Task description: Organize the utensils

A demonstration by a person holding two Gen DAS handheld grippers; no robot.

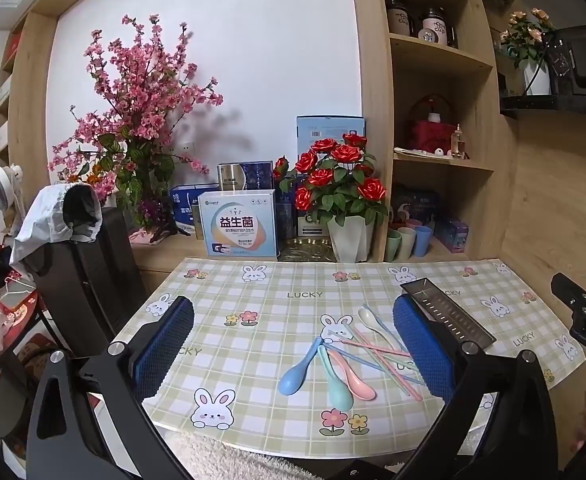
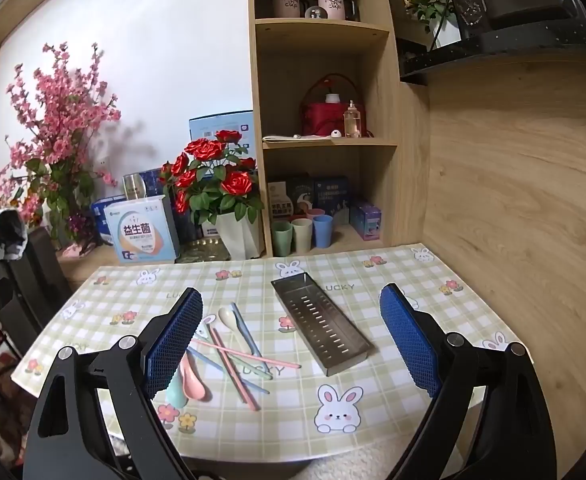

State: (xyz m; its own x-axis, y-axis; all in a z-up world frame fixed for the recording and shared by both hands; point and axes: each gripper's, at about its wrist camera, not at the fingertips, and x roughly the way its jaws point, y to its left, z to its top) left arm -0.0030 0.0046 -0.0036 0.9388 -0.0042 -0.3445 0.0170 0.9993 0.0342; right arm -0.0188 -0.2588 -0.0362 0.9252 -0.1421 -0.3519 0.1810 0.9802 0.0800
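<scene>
A heap of pastel utensils lies on the checked tablecloth (image 1: 253, 296): a blue spoon (image 1: 295, 376), a teal spoon (image 1: 335, 386), a pink spoon (image 1: 353, 378), a cream spoon (image 1: 371, 320) and several crossed chopsticks (image 1: 377, 354). To their right sits a long slotted metal tray (image 2: 321, 322), with nothing in it. My left gripper (image 1: 293, 344) hovers open above the near table edge, the heap showing between its fingers. My right gripper (image 2: 293, 340) is open too, with the tray and chopsticks (image 2: 237, 354) in its gap. Its left finger hides part of the spoons.
A white pot of red roses (image 2: 217, 184), a boxed product (image 2: 143, 232) and pink blossom branches (image 1: 141, 112) stand behind the table. Pastel cups (image 2: 303, 232) sit in the wooden shelf unit. A black chair (image 1: 81, 272) stands left. A wood panel closes the right side.
</scene>
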